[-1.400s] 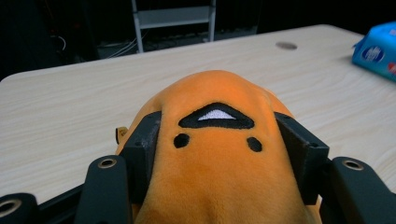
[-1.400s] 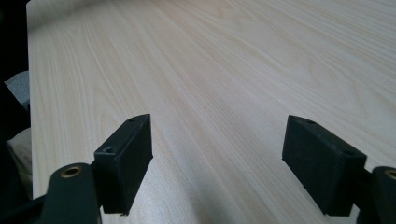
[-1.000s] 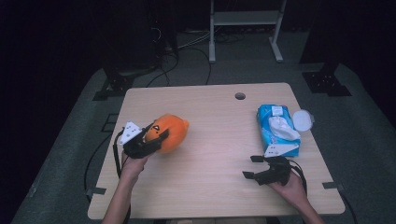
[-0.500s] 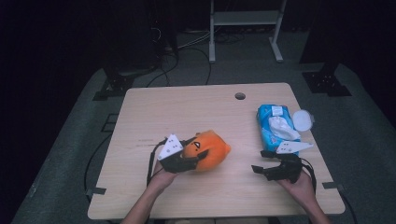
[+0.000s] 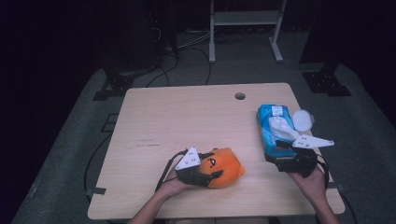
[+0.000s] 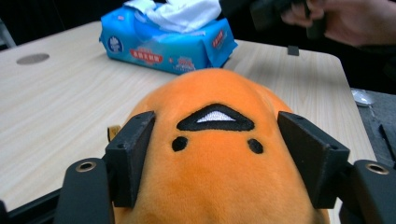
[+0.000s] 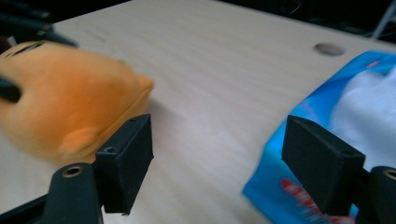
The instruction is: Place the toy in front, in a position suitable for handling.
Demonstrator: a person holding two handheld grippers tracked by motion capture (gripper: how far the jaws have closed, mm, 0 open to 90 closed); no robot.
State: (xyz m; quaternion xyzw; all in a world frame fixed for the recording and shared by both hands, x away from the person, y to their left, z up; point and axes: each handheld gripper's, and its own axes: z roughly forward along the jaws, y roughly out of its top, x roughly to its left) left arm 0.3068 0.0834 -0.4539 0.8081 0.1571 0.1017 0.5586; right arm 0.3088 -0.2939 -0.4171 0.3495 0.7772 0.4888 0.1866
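The surface (image 5: 187, 116) is bare across its whole far-left half; its things sit along the near edge and the right edge. The blue pack of wipes (image 5: 273, 133) lies lengthwise along the right edge, a white sheet puffed out of its open top, with a small round white lid (image 5: 303, 120) just beside it at the very rim. The orange plush toy (image 5: 224, 167) rests on the wood near the middle of the near edge, its stitched face turned up.

The left claw (image 5: 208, 176) straddles the toy. Its jaws have just been opening, and in the left gripper view the plush (image 6: 215, 154) bulges between the two black pads with a gap on the right side and only a light brush on the left, so I judge it released rather than clenched. The carrying of the toy looks done: it is set down and let go, and what is left for this hand is to back off.

The right claw (image 5: 286, 157) hangs spread wide at the near end of the pack, nothing between its pads. Judging by its aim, the wipes are the next job, not yet started.
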